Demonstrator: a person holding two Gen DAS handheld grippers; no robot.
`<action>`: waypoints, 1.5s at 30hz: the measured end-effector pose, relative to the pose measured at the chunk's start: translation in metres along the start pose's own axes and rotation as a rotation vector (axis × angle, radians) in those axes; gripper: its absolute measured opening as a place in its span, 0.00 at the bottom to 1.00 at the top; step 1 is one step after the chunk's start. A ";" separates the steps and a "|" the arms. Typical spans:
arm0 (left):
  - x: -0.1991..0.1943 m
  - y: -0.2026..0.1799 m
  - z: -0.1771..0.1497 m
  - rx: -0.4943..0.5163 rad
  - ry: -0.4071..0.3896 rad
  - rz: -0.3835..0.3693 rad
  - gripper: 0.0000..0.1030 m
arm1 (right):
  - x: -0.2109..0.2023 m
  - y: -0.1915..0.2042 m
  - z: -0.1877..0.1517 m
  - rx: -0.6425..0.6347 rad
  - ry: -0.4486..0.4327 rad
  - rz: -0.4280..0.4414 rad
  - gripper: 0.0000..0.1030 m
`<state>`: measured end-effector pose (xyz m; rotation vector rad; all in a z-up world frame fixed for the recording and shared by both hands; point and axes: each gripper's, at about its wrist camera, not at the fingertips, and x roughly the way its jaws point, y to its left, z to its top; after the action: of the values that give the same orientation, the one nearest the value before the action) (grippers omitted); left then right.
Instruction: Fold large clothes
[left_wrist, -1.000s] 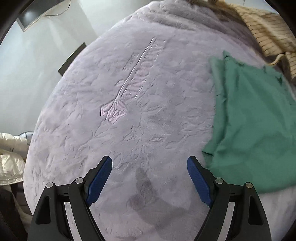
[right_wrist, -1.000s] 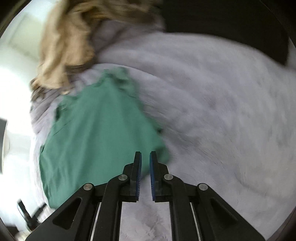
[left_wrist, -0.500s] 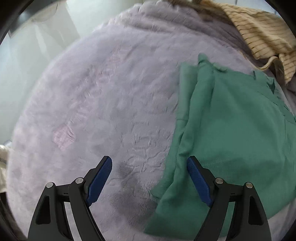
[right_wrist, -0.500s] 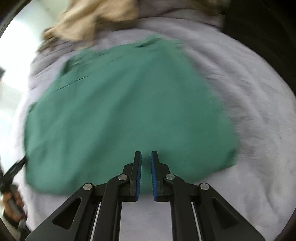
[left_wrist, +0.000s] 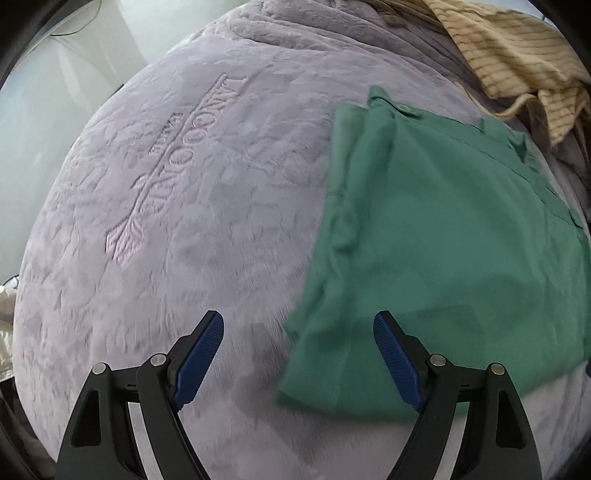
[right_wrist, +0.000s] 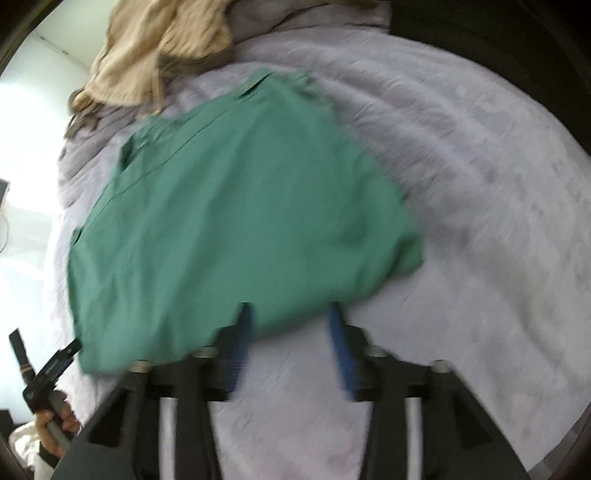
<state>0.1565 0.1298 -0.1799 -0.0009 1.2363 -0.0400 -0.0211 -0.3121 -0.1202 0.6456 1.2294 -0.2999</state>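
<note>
A green shirt, partly folded, lies flat on the lilac plush blanket. My left gripper hangs open above the shirt's near left corner, and its fingers touch nothing. In the right wrist view the same green shirt spreads out ahead. My right gripper hovers over the shirt's near hem with its jaws opening; no cloth is pinched between them. The left gripper and the hand holding it show at the lower left edge of that view.
A beige striped garment is heaped at the far right of the bed, also seen as the beige garment beyond the shirt. Embossed lettering marks the blanket to the left. A pale wall lies beyond the bed's left edge.
Both grippers have slid toward the green shirt, which now fills more of each view. The right gripper's jaws, nearly shut before, have spread apart. The left gripper's jaws stayed wide.
</note>
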 end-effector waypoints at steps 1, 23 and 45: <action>-0.003 -0.001 -0.003 0.004 0.004 -0.004 0.82 | 0.000 0.008 -0.008 -0.009 0.013 0.010 0.53; -0.028 -0.012 -0.061 0.106 0.111 -0.029 0.82 | 0.041 0.096 -0.081 -0.103 0.231 0.080 0.64; -0.021 0.014 -0.061 0.118 0.119 -0.057 1.00 | 0.074 0.157 -0.091 -0.154 0.293 0.155 0.68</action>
<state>0.0924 0.1462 -0.1804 0.0698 1.3509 -0.1645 0.0184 -0.1241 -0.1604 0.6624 1.4566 0.0212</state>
